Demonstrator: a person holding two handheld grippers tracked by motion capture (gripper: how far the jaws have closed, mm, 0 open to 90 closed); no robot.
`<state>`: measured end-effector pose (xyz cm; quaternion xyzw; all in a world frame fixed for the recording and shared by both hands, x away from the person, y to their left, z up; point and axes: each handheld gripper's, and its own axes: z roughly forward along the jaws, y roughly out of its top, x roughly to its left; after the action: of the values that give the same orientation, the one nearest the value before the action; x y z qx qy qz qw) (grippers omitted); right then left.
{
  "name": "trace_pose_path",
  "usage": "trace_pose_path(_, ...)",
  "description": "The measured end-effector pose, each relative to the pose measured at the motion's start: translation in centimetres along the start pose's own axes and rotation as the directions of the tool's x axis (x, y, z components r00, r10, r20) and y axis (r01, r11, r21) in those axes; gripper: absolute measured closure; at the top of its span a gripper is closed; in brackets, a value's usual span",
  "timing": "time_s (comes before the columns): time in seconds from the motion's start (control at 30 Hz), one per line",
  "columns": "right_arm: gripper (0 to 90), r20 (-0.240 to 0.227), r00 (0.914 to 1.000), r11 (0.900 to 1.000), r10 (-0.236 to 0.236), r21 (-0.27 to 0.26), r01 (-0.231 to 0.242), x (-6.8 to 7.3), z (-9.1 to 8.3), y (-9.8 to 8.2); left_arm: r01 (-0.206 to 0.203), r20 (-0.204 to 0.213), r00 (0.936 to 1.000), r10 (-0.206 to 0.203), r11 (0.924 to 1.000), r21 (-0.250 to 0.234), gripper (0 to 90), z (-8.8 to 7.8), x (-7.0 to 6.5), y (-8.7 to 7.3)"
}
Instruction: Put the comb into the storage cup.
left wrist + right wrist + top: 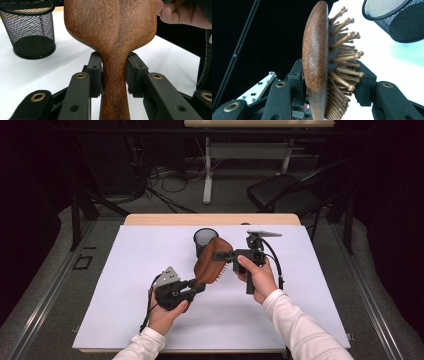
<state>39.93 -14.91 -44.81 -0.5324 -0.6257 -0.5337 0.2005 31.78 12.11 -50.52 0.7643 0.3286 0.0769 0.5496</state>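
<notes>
Wooden hairbrush held between two hand-held grippers

Brown wooden hairbrush [210, 262] is up off the counter [125, 310], held between both tools near the middle of the white surface. Left hand-held gripper [200, 287] takes the handle end: in the left gripper view its jaws sit on either side of the narrow neck of the handle [114, 82], the left pad touching the wood; whether the right pad presses I cannot tell, as a thin gap may be there. Right hand-held gripper [220, 255] is clenched on the brush head: in the right gripper view one pad bears on the smooth rounded back, the other on the bristle side, with the wooden pins [344, 60] pointing toward the counter's bright surface. Brush head is seen edge-on there, standing roughly upright between the jaws.

Black mesh cup [205, 240] stands upright on the counter just behind the brush, open top up. In the high view the brush head overlaps its front edge; contact between them cannot be judged.

Both hands, in white sleeves, come in from the near edge.
</notes>
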Motion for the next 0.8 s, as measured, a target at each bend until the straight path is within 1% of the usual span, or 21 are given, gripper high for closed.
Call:
trace_pose_path(0.37,51.7,-0.005,0.9999,1.000,0.011,-0.010,-0.011,-0.09,0.01,0.03,0.021,-0.003,0.9998,-0.021,0.9998,-0.002,64.3,0.02,0.11,-0.03)
trace_pose_path(0.5,51.7,0.001,0.9999,1.000,0.011,-0.015,-0.011,-0.23,-0.08,0.08,0.032,0.014,0.9994,-0.032,0.9995,-0.007,62.2,0.00,0.15,-0.02)
trace_pose_path(0.6,51.7,0.001,0.9999,1.000,0.011,-0.022,-0.011,-0.39,-0.23,0.15,0.035,0.009,0.9994,-0.034,0.9993,-0.014,59.2,-0.06,0.20,0.02)
trace_pose_path(0.67,51.7,-0.001,0.9999,1.000,0.016,-0.026,-0.016,-0.45,-0.35,0.19,0.045,0.011,0.9990,-0.044,0.9989,-0.016,57.1,-0.08,0.29,0.02)
trace_pose_path(0.73,51.7,0.001,0.9999,0.999,0.016,-0.033,-0.016,-0.56,-0.43,0.23,0.047,0.001,0.9989,-0.047,0.9988,-0.015,55.0,-0.11,0.35,0.03)
trace_pose_path(0.8,51.7,0.005,0.9999,0.999,0.016,-0.029,-0.016,-0.65,-0.54,0.31,0.046,-0.006,0.9989,-0.046,0.9987,-0.023,53.3,-0.18,0.36,0.03)
